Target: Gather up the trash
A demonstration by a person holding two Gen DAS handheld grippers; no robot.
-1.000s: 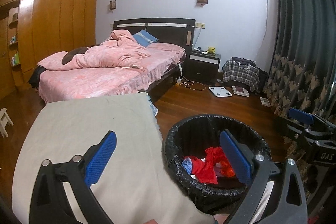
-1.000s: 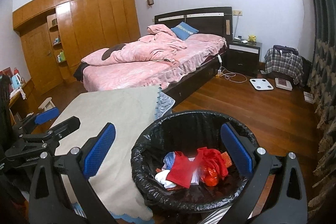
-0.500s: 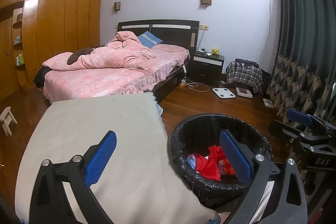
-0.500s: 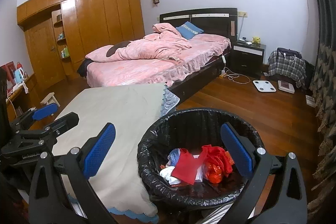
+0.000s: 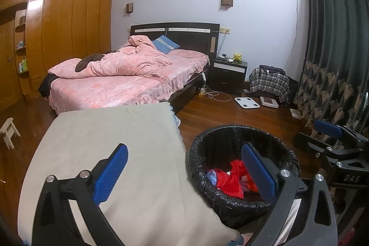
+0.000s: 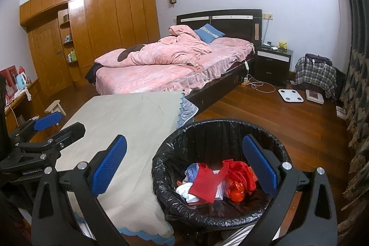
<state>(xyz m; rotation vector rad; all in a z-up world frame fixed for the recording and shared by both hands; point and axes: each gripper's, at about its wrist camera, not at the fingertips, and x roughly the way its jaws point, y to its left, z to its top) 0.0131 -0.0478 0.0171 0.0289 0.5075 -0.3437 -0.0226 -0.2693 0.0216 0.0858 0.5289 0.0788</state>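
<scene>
A round bin with a black liner (image 6: pixel 230 128) (image 5: pixel 230 130) stands on the wood floor beside a table. Inside it lies trash (image 6: pixel 214 183) (image 5: pixel 228 181): red wrappers, white paper and a bluish scrap. My right gripper (image 6: pixel 184 165) hangs open above the bin's near rim, nothing between its blue pads. My left gripper (image 5: pixel 184 172) is open too, empty, over the table's right edge with its right finger (image 5: pixel 258 172) in front of the bin. Each gripper shows at the side of the other's view.
The table wears a beige cloth (image 6: pixel 129 121) (image 5: pixel 115 137). A bed with pink bedding (image 6: pixel 175 61) fills the back. A nightstand (image 6: pixel 274 61), a white scale (image 6: pixel 290 95), a plaid-covered bundle (image 6: pixel 316 75), cables and a dark curtain (image 5: pixel 334 50) stand at the right. A small wooden stool (image 5: pixel 9 133) is left.
Both cameras have drawn back and risen a little, so the bin sits slightly lower and farther right in view. Both grippers stayed open and empty.
</scene>
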